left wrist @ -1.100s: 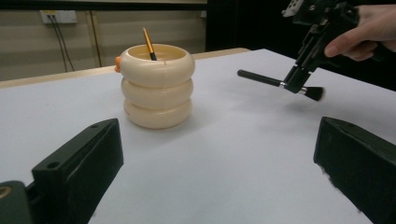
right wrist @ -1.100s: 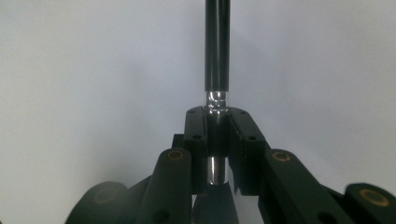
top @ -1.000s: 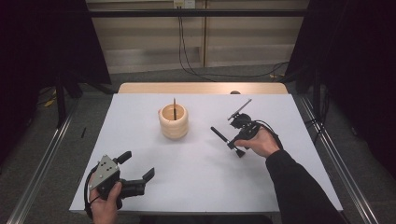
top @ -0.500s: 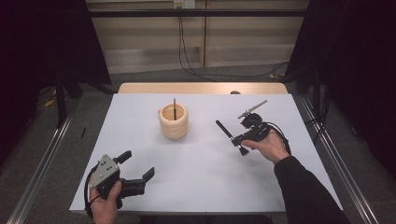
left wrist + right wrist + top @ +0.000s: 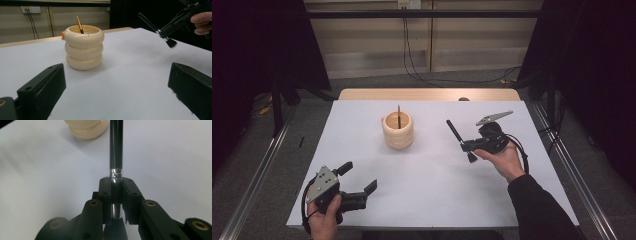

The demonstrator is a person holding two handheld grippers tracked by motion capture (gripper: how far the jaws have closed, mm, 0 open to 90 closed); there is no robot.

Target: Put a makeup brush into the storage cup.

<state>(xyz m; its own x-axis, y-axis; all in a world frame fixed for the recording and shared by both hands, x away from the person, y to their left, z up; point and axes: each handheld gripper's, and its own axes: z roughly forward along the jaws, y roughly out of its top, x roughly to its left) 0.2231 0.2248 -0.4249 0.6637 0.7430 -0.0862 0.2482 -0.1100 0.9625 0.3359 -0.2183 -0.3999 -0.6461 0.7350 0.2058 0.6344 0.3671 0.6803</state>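
We see the right gripper (image 5: 468, 146) held above the right half of the white table (image 5: 432, 200), its jaws clenched on a black-handled makeup brush with a silver ferrule and dark bristles (image 5: 458, 140). In the right gripper view the two black pads (image 5: 104, 195) press on the silver ferrule from either side, and the brush's black handle (image 5: 116, 145) runs straight away from the jaws toward the far side. From the high view the brush lies slanted, its handle end pointing far and left, its bristle tip near the hand, clear of the table surface.

Left of the brush, near the table's middle and well apart from it, stands a cream ribbed holder shaped like three stacked rings (image 5: 398, 130), with a thin orange-and-black stick (image 5: 399, 116) leaning inside it. In the left gripper view the holder (image 5: 84, 47) sits ahead, and the brush's bristle tip (image 5: 171, 42) hangs in the air to its right.

Our left gripper (image 5: 360, 181) rests at the near left corner of the table, jaws spread wide and released, nothing between them.
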